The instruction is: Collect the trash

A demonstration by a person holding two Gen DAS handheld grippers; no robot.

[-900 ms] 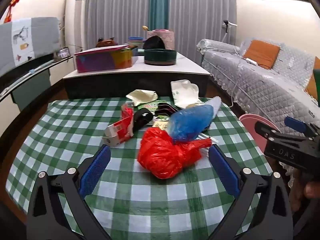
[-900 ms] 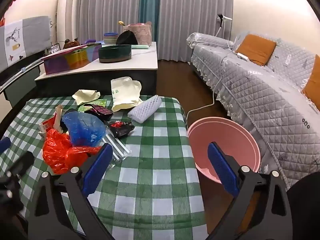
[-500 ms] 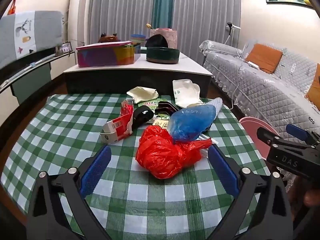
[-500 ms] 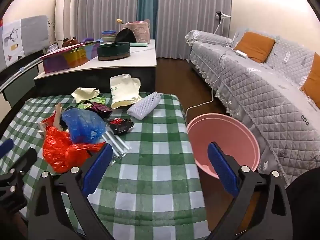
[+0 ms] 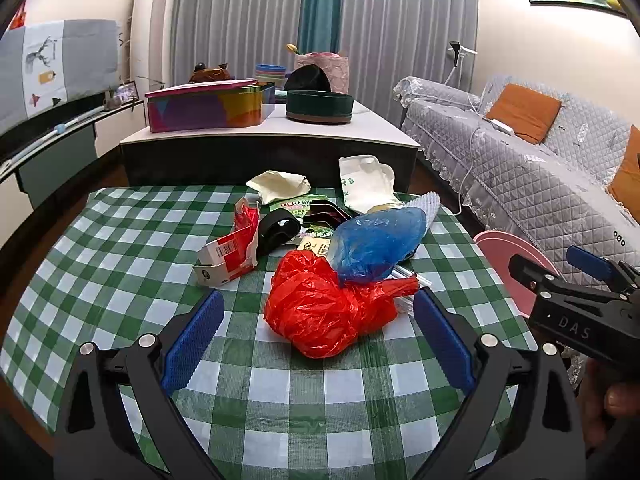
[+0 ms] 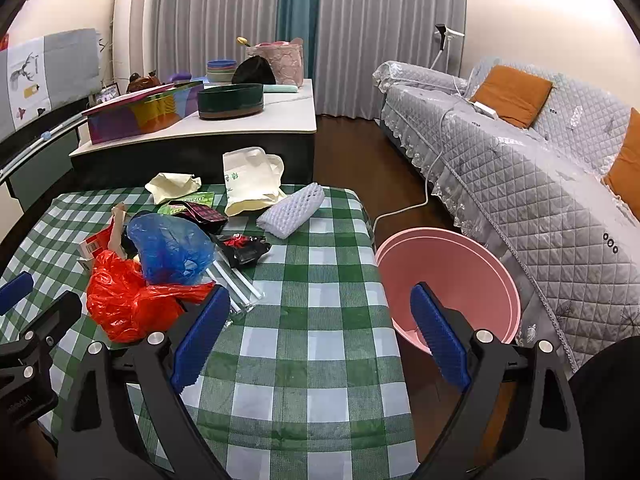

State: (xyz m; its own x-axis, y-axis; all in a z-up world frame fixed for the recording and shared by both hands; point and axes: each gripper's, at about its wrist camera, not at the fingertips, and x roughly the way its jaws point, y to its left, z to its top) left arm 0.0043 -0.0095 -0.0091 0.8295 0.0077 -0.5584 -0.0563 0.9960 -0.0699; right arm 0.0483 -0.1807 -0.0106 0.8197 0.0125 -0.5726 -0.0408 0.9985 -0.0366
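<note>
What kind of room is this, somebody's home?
Most likely a home living room: a sofa under a quilted grey cover with orange cushions, full-length curtains behind, and a low table in a green checked cloth strewn with household trash.

On the checked surface (image 6: 320,344) lie two plastic bags: one red bag (image 5: 324,312) and one blue bag (image 5: 376,244). There is one torn red-and-white carton (image 5: 228,252), one white mesh sleeve (image 6: 290,210), two cream paper bags (image 6: 250,180) (image 6: 172,186), one black wrapper (image 6: 246,250) and a few clear tubes (image 6: 236,280). One pink tub (image 6: 448,280) stands beside it. Two orange cushions (image 6: 512,94) (image 6: 624,168) sit on one sofa (image 6: 540,200).
</note>
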